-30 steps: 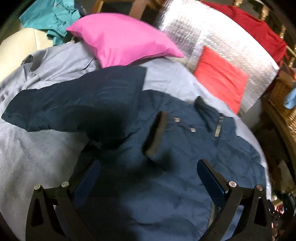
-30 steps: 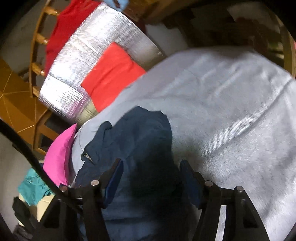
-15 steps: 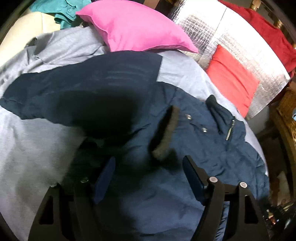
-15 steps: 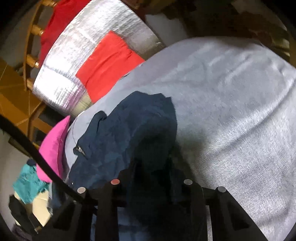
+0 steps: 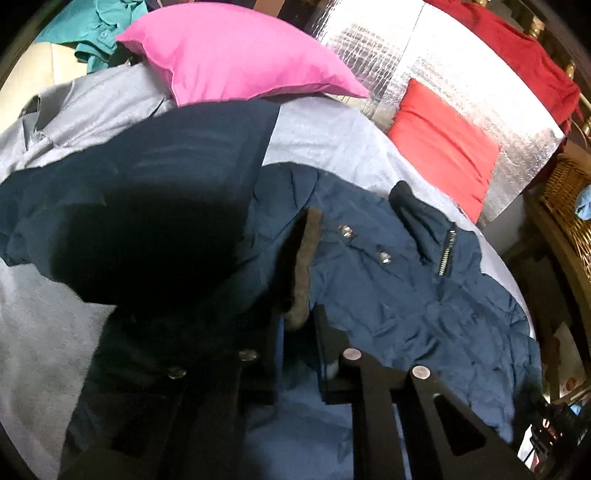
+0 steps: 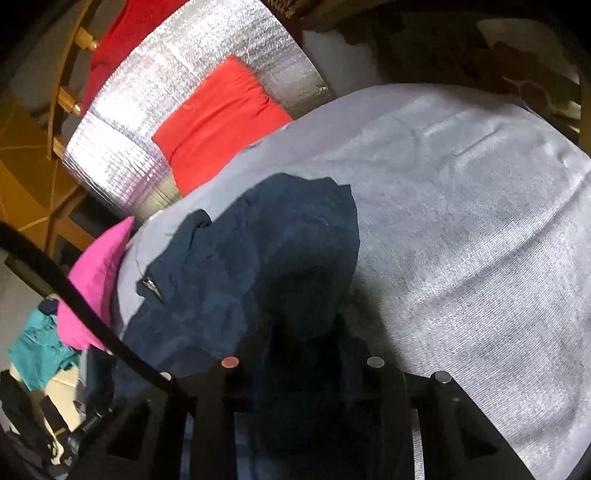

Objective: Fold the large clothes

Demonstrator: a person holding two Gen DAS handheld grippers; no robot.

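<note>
A dark navy padded jacket point(image 5: 388, 288) lies spread on a grey-sheeted bed point(image 5: 325, 136), one sleeve point(image 5: 147, 192) stretched to the left and a brown-trimmed front edge point(image 5: 304, 269) folded over its middle. My left gripper point(image 5: 295, 332) is shut on the jacket's fabric just below that trim. In the right wrist view the jacket point(image 6: 258, 258) is bunched up, and my right gripper point(image 6: 303, 332) is shut on its near fold, the fingers buried in dark cloth.
A pink pillow point(image 5: 236, 55) lies at the head of the bed. A silver foil panel point(image 5: 443, 66) with a red cushion point(image 5: 443, 144) leans at the back right. Teal clothes point(image 5: 96, 33) lie far left. A wicker basket point(image 5: 569, 199) stands at the right.
Both grippers have closed from open onto the jacket fabric. The left gripper moved in toward the brown trim; the right one pushed into the bunched fold.
</note>
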